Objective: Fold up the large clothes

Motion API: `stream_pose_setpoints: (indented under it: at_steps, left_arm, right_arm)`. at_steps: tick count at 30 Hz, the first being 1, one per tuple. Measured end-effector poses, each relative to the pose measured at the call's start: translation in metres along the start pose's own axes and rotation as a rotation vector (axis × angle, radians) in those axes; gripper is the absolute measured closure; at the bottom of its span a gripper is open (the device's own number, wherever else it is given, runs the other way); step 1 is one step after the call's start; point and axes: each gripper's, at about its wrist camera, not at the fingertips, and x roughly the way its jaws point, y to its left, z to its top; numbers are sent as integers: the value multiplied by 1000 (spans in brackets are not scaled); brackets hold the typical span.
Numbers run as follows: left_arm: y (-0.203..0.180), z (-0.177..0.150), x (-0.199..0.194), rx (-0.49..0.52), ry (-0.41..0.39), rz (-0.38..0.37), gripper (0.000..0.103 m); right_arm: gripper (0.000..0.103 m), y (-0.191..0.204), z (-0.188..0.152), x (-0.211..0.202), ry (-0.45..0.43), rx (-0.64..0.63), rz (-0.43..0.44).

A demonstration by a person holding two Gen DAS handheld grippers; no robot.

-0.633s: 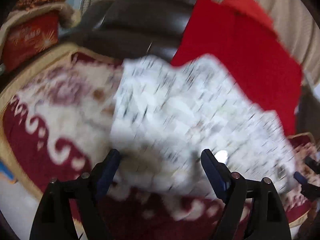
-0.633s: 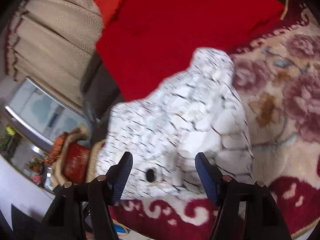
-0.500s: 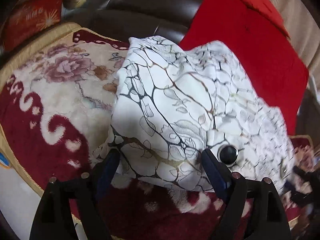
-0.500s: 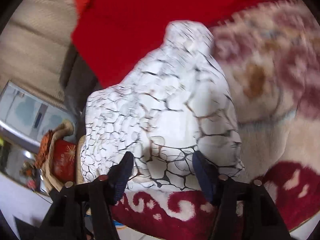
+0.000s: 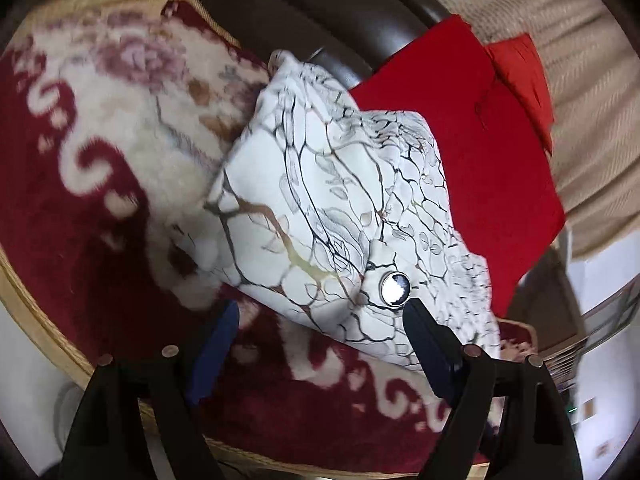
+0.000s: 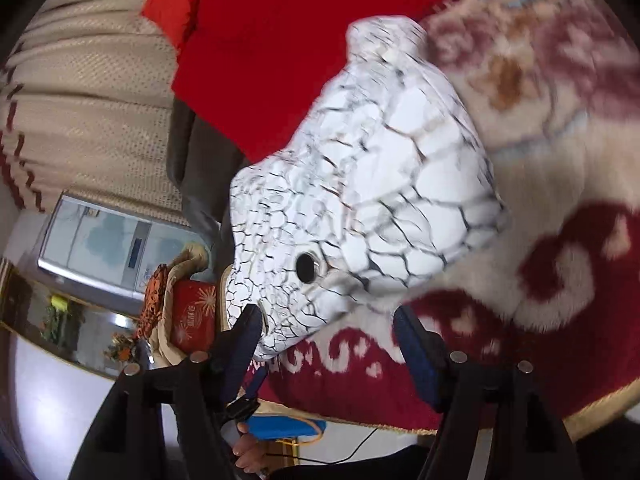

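Nearest in the left wrist view, the left gripper stands with its jaws wide apart and nothing clamped; its right pad lies just beside the near edge of the garment, its left pad over bare rug. The garment, white with a dark crackle print, lies folded into a bundle on the red and cream floral rug, a round button near its near edge. In the right wrist view the right gripper has its jaws opening, with the near tip of the garment lying loose by the left pad and no pad pressing on it; the button shows dark here. Below that gripper a hand shows near a blue object. Beyond the garment lies a red cloth, partly under its far side. Farther off are a dark sofa and a beige curtain.
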Motion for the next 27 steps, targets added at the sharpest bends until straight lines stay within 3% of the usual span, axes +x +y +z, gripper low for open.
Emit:
stream_pose_setpoints:
  at_steps: [9,16,18,20,23,26,27]
  left_arm:
    - [12,11,28,-189,-25,-79,19]
    - [2,22,41,-176,-99,-120,21]
    - [-4,25,41,-148,-123,-133,40]
    - [-8,27,42,-107,-127,-125,47]
    - [-9,27,48,-107,-118,-123,46]
    - [-8,28,58,-125,-88,-118,29]
    - [-6,28,60,-139,-85,-122,29]
  right_arm:
    - [31,-42,11,24,-32,211,26]
    - [30,-49,33,31,-114,253,98]
    - [30,-51,39,34,-128,281,114]
    - [30,-45,45,35,-149,263,132]
    - [30,-31,50,43,-188,187,73]
    - [30,-28,53,54,-223,154,-4]
    - [30,-25,54,59,-227,150,-15]
